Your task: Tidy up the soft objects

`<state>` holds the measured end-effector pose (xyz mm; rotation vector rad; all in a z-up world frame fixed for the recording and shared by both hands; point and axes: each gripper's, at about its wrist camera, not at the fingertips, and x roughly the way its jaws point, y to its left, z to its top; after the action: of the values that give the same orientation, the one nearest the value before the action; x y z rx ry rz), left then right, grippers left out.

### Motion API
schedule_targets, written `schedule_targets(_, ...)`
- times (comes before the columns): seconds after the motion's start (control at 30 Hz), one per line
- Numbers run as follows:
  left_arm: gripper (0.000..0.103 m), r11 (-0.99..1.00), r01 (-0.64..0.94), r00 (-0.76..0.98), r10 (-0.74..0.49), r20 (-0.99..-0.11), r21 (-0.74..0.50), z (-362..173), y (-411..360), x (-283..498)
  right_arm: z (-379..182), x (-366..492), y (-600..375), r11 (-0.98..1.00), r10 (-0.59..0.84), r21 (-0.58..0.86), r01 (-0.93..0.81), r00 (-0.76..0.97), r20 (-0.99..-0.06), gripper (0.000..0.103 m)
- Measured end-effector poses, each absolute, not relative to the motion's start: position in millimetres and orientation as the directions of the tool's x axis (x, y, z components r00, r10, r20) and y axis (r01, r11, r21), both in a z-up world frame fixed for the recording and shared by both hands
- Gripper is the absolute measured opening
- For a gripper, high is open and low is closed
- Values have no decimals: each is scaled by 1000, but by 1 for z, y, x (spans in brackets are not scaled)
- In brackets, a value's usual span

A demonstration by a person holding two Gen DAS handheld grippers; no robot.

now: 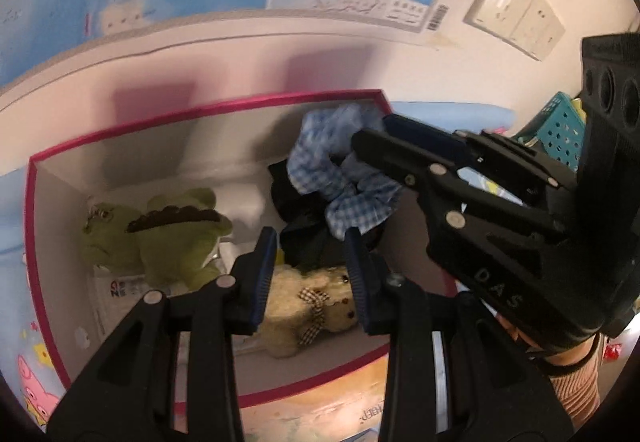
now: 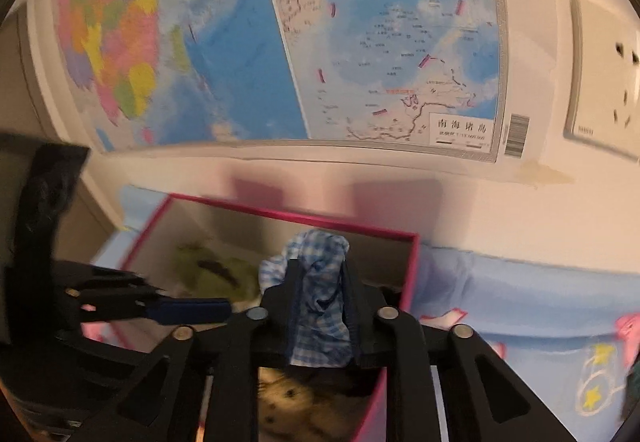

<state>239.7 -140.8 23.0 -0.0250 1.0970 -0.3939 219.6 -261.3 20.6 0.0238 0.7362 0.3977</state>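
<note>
A pink-rimmed box (image 1: 200, 114) holds a green crocodile plush (image 1: 160, 234), a cream teddy bear (image 1: 308, 306) and a dark fabric item (image 1: 312, 242). My right gripper (image 1: 368, 138) is shut on a blue-and-white checked scrunchie (image 1: 336, 170) and holds it over the box's right half. In the right wrist view the scrunchie (image 2: 320, 298) sits between the right gripper (image 2: 320, 270)'s fingers above the box (image 2: 280, 218). My left gripper (image 1: 310, 242) is open and empty, above the teddy bear; it shows at left in the right wrist view (image 2: 216, 312).
The box sits on a light blue cartoon-print cloth (image 2: 520, 302) against a white wall with a map (image 2: 360, 42) and sockets (image 1: 516, 6). A teal perforated basket (image 1: 560, 126) stands to the right.
</note>
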Motion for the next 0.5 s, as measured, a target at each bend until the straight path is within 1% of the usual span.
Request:
schedule_targets(0.07,37,931,295,402,-326,-856,-216,24,-137,238,19,219,-264,932,348,164,-323,676,-649,36)
schedule_targets(0.17,37,933,295,443,-323,-836,-204,32,-130,230,20,212,-270,930,360,183,-320,683,-636,37)
schedule_targets(0.27,37,923,317,479,-355,-803,-218,43,-123,219,22,201,-279,927,370,195,-321,691,-621,37)
schedule_targets(0.43,42,899,383,555,-408,-725,-213,68,-104,181,34,169,-284,903,425,219,-370,694,-581,38)
schedule_targets(0.5,43,891,397,575,-429,-697,-221,74,-93,167,37,153,-282,885,459,229,-404,685,-565,38)
